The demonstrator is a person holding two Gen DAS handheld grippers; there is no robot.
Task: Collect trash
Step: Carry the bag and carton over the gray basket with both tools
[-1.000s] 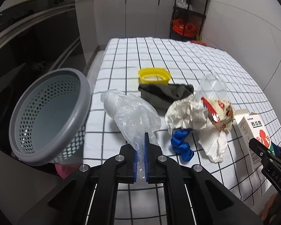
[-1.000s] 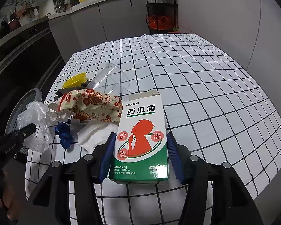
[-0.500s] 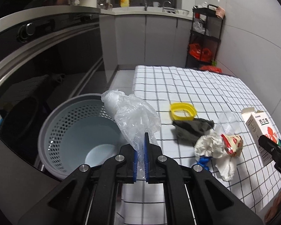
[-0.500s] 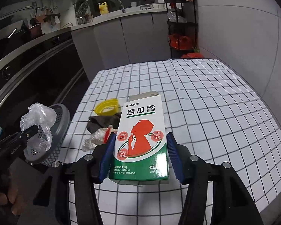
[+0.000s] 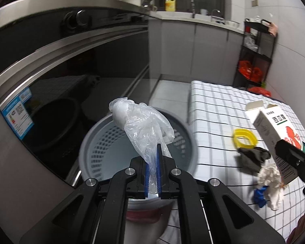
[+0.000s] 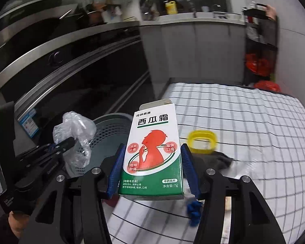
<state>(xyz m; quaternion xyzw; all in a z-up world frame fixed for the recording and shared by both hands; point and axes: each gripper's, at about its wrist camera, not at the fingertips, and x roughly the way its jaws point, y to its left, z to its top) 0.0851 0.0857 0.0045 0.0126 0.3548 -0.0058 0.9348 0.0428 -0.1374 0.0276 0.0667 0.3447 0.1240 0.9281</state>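
Clear plastic glove [image 5: 144, 130] pinched in left tool [image 5: 153, 162]; right tool [image 6: 153, 168] clamps carton [image 6: 153, 154].

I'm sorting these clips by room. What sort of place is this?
Most likely a home kitchen: a counter with a sink tap and a yellow detergent bottle, a built-in oven, and a table under a checked cloth.

The carton [image 6: 152, 154] reads "西瓜霜", "中药饮片", "净含量: 7g" on its front.

One basket [image 5: 185, 142], one glove [image 5: 142, 126], one box [image 6: 152, 152], one yellow ring [image 5: 245, 139], one dark cloth [image 5: 252, 159], one tissue [image 5: 271, 177], one blue scrap [image 5: 259, 196].
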